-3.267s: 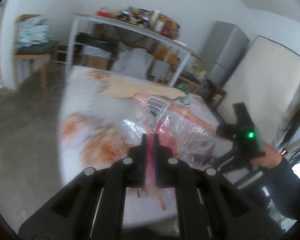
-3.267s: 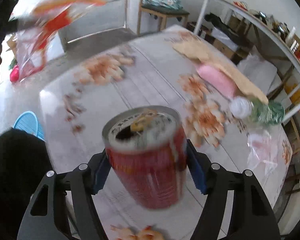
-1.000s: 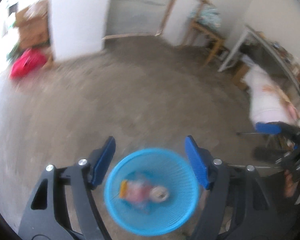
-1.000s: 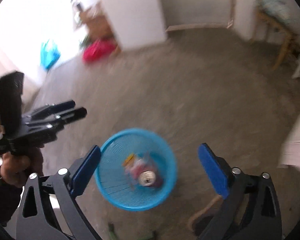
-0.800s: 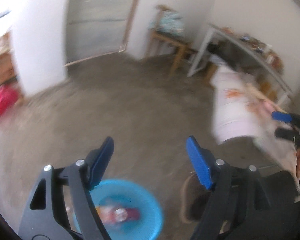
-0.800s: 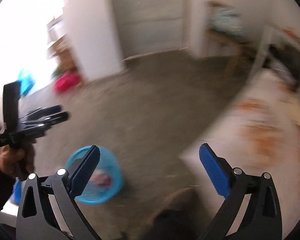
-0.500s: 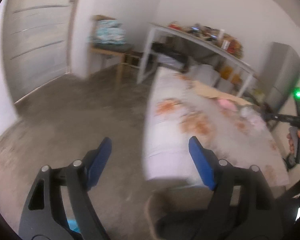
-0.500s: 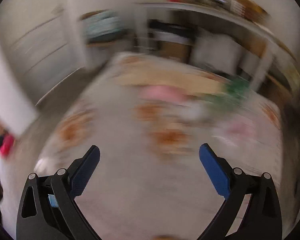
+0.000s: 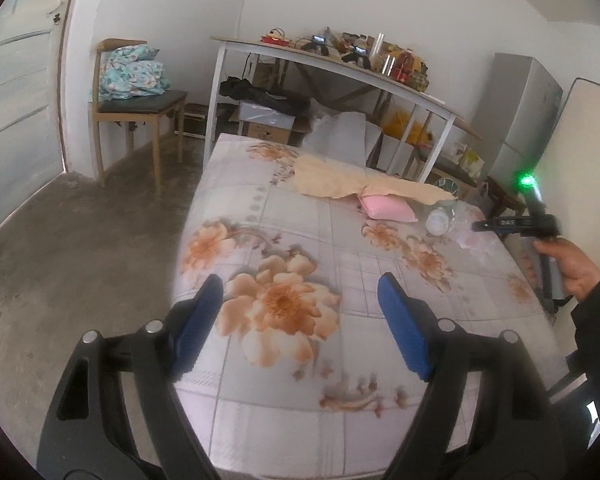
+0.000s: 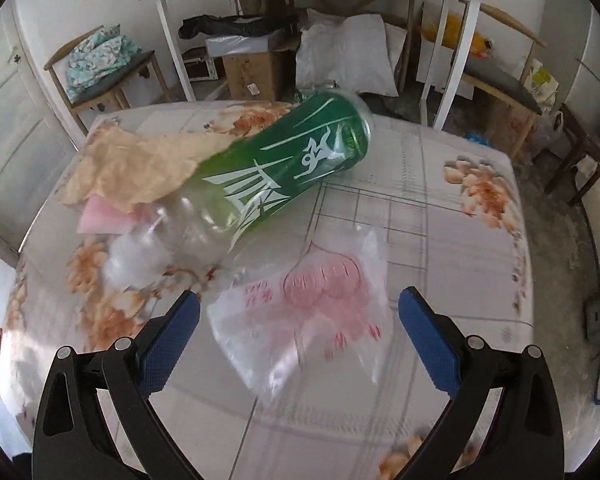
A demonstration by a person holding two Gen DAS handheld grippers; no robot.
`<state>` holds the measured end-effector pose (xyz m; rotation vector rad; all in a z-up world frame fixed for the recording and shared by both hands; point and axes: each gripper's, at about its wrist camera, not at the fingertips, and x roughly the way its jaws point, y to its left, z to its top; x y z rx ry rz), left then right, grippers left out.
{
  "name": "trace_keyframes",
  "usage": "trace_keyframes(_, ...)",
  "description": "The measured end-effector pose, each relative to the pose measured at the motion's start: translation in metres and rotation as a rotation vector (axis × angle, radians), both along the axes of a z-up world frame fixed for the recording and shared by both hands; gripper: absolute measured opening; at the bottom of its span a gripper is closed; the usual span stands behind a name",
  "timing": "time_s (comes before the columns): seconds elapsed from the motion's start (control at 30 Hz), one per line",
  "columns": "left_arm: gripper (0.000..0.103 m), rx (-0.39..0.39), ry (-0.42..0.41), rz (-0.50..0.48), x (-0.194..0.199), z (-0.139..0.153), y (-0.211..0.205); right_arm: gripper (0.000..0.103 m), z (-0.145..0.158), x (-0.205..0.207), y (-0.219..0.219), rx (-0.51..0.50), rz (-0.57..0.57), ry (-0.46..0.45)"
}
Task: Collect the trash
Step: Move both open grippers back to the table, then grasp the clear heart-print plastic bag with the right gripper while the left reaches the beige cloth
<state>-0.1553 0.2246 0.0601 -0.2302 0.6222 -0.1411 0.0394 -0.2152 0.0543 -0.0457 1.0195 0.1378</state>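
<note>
**Both grippers back over the table, hands empty**

Since a second ago we have swung away from the blue basket on the floor, and the flowered table fills both views again. Our left gripper (image 9: pixel 300 304) stands wide with nothing between its blue pads (image 9: pixel 198 316), hanging over the near edge of the table (image 9: pixel 260 216) above a large orange flower print. Our right gripper (image 10: pixel 299 322) is also spread wide and carries nothing; it points steeply down at a clear plastic bag with pink print (image 10: pixel 312 320), which lies flat on the cloth just ahead of and between the pads, untouched.

Just beyond that bag lies a plastic bottle with a green label (image 10: pixel 284 168) on its side, its clear neck end toward the left of the right wrist view and its base toward the far edge of the table. Its upper left part is overlapped by a crumpled tan sheet of paper (image 10: pixel 140 164), and a pink packet (image 10: pixel 100 216) peeks out from under that paper beside the bottle's neck.

From the left wrist view the same pile sits at the far right part of the table: tan paper (image 9: pixel 340 180), pink packet (image 9: pixel 384 208), bottle (image 9: pixel 440 220). Our right hand (image 9: pixel 568 264) shows at that edge, gripping the handle of its gripper, with a green light lit on top.

Past the table stand a wooden chair with folded cloth (image 9: pixel 136 96), a white shelf table loaded with clutter (image 9: pixel 340 68) and a grey fridge (image 9: pixel 516 120).
</note>
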Motion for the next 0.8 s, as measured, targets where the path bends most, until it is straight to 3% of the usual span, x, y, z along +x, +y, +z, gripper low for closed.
trace_keyframes(0.07,0.076,-0.002,0.008,-0.003,0.005,-0.003,0.0,0.097,-0.015,0.006,0.001,0.009,-0.004,0.03)
trace_keyframes(0.23,0.076,0.001,0.006,-0.01,0.01,-0.004,-0.003,0.096,-0.03,0.003,0.003,-0.017,0.012,-0.004)
trace_keyframes(0.3,0.076,0.002,0.005,-0.011,0.011,-0.004,-0.004,0.09,-0.032,-0.001,0.003,-0.044,0.02,-0.012)
trace_keyframes(0.37,0.077,-0.001,0.003,-0.013,0.013,-0.003,-0.005,0.076,-0.036,-0.002,0.0,-0.063,0.012,-0.011)
trace_keyframes(0.6,0.08,-0.006,-0.007,-0.044,0.025,0.001,-0.021,0.059,-0.036,-0.011,-0.007,-0.073,0.002,-0.047)
trace_keyframes(0.67,0.08,-0.011,-0.007,-0.064,0.031,0.002,-0.027,0.044,-0.033,-0.019,-0.008,-0.046,0.002,-0.066)
trace_keyframes(0.7,0.081,-0.009,-0.008,-0.072,0.035,0.003,-0.03,0.03,-0.031,-0.02,-0.008,-0.038,-0.001,-0.066)
trace_keyframes(0.73,0.082,-0.003,-0.003,-0.082,0.042,0.003,-0.034,0.022,-0.03,-0.024,-0.009,-0.031,-0.008,-0.07)
trace_keyframes(0.8,0.082,0.008,0.023,-0.085,0.06,0.001,-0.039,0.021,-0.03,-0.029,-0.011,-0.015,-0.012,-0.075)
